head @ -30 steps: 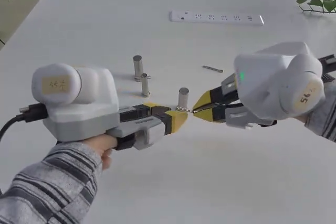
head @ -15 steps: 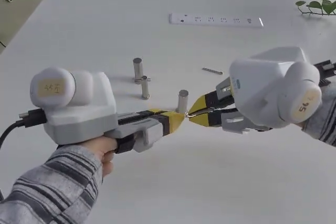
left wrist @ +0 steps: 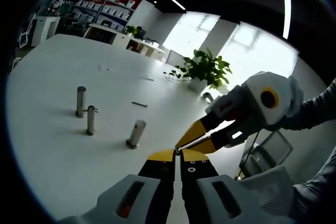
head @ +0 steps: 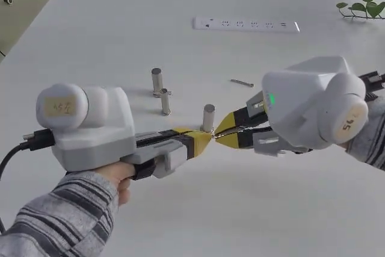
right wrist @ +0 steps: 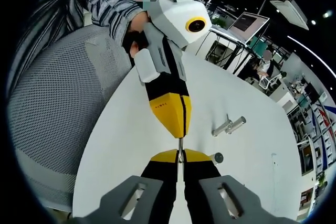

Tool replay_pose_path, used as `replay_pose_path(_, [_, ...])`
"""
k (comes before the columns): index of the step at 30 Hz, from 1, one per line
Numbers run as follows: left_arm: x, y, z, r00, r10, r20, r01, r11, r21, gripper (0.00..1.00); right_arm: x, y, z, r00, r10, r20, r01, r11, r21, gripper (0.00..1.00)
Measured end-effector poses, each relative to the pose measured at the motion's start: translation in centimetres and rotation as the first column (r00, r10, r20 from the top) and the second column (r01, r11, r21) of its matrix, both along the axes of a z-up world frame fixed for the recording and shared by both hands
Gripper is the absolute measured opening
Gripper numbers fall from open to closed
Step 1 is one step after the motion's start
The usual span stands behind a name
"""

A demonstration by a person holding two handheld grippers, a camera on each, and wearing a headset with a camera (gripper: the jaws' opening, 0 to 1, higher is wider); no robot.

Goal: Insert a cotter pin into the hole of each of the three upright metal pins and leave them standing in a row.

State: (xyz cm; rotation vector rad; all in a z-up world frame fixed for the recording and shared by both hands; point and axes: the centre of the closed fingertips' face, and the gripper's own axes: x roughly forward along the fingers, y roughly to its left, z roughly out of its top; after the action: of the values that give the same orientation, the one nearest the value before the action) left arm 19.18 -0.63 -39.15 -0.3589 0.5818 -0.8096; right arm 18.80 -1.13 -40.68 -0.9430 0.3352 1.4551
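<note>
The right tongs (head: 220, 133) were pinched on a cotter pin (right wrist: 180, 149). The right gripper view showed it bridging to the closed left tongs (head: 207, 138); whether those gripped it was unclear. The head view put both tips just before the nearest metal pin (head: 208, 118), with the middle pin (head: 165, 102), the far pin (head: 157, 80) and a spare cotter pin (head: 242, 82) on the desk (head: 120, 40)

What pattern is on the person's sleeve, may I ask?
The sleeve is grey with dark stripes, clearest in head view.
</note>
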Motion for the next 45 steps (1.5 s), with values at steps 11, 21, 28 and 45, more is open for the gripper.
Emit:
replay_pose_path(11, [-0.6, -0.2, -0.3, 0.989, -0.095, 0.117, 0.083, 0.991, 0.100, 0.00, -0.2, -0.4, -0.1, 0.950, -0.136, -0.282, 0.168, 0.981, 0.094, 0.08])
replay_pose_path(21, [-1.6, 0.4, -0.8, 0.946, -0.232, 0.227, 0.180, 0.957, 0.228, 0.00, -1.4, -0.9, -0.5, 0.823, -0.171, -0.542, 0.281, 0.951, 0.127, 0.13])
replay_pose_path(28, [-2.2, 0.8, -0.8, 0.931, -0.267, 0.249, 0.210, 0.950, 0.233, 0.00, -2.5, -1.0, -1.1, 0.767, -0.152, -0.624, 0.290, 0.949, 0.125, 0.13])
replay_pose_path(45, [-3.2, -0.4, 0.3, 0.911, -0.306, 0.278, 0.264, 0.948, 0.177, 0.00, -3.7, -0.1, -0.8, 0.742, -0.112, -0.661, 0.281, 0.947, 0.156, 0.03])
